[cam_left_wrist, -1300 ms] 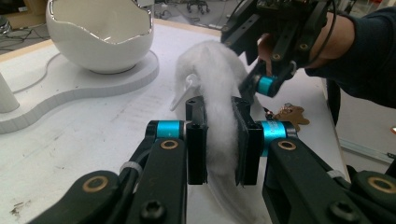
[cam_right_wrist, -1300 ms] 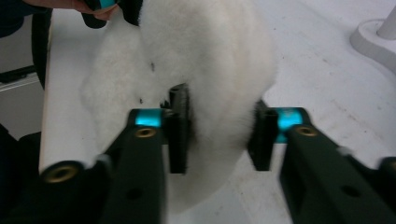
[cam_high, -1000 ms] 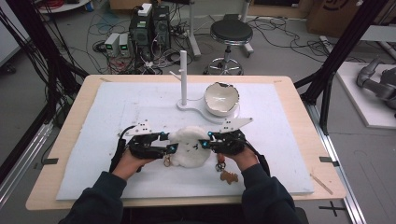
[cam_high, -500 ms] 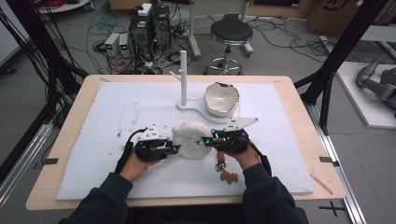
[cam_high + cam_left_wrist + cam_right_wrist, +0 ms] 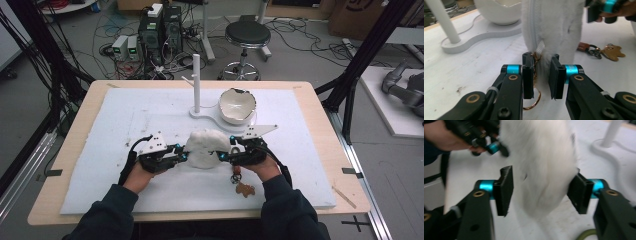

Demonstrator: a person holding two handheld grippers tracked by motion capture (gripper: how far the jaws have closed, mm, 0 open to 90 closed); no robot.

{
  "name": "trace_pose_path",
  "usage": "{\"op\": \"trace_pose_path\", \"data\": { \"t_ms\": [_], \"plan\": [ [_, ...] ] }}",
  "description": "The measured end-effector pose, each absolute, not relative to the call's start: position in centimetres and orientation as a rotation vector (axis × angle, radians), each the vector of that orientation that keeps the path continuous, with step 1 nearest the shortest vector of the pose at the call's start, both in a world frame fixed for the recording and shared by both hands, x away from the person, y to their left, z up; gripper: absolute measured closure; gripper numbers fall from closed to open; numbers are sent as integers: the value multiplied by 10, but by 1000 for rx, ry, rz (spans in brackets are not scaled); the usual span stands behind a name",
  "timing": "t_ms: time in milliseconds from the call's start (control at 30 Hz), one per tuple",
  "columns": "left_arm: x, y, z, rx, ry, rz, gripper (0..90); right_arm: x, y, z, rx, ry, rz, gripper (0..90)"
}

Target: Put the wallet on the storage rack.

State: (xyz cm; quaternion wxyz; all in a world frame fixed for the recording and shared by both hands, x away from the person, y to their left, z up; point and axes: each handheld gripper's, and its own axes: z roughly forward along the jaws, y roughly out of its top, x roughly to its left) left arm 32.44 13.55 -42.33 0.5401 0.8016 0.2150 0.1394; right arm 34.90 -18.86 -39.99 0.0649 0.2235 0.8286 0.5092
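Observation:
A white fluffy pouch (image 5: 206, 147) with a zipper is held up off the white mat between my two grippers. My left gripper (image 5: 184, 156) is shut on the pouch's lower end (image 5: 554, 27), beside the zipper tab and a gold ring (image 5: 534, 106). My right gripper (image 5: 222, 156) is at the pouch's other side. In the right gripper view its jaws stand wide apart around the furry end (image 5: 541, 157). The right pad (image 5: 577, 192) touches the fur, and the left pad (image 5: 505, 190) stays clear of it.
A white bowl (image 5: 237, 106) and an upright white post (image 5: 196, 82) share a flat white base behind the pouch. A keyring with a brown bear charm (image 5: 243, 187) lies on the mat near the right hand. The mat (image 5: 125, 115) covers a wooden table.
The pouch has risen from lying flat and moved a little away from the person, with both hands following it forward.

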Motion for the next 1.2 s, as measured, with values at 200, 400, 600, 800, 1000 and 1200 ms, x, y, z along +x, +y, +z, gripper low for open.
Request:
{"op": "trace_pose_path", "data": {
  "t_ms": [200,400,600,800,1000,1200],
  "plan": [
    [325,135,-424,1909,531,316,750,348,-188,-399,608,2521,1520,679],
    [331,144,-427,1879,706,312,563,343,-186,-388,518,2459,1443,749],
    [335,177,-427,1795,837,352,375,348,-197,-373,527,2400,1450,751],
    [340,191,-428,1749,918,385,248,358,-204,-347,520,2339,1418,756],
    [341,196,-428,1739,910,416,224,377,-213,-312,524,2261,1374,755],
    [342,198,-429,1733,917,420,223,394,-224,-295,542,2231,1303,755]
  ]
}}
